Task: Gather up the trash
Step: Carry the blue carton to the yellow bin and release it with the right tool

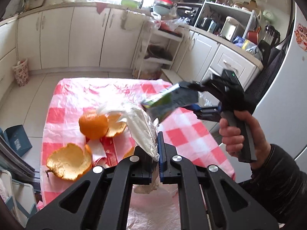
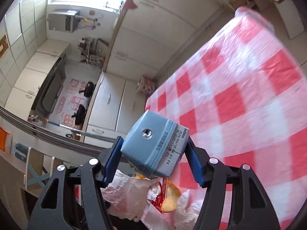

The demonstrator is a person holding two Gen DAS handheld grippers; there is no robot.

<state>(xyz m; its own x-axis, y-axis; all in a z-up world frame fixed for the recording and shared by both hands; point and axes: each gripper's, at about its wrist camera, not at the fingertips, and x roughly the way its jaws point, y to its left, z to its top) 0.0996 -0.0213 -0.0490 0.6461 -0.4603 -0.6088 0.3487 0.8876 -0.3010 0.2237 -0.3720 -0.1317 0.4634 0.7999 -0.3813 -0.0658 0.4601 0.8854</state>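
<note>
While left tool clenches foil wrapper, right tool grasps punctured drink carton above table.

Blue drink carton tilted above table, orange peels, foil wrapper

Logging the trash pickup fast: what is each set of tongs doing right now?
Left tongs: shut on the crinkled silver foil wrapper.
Right tongs: shut on the small blue drink carton.
</note>
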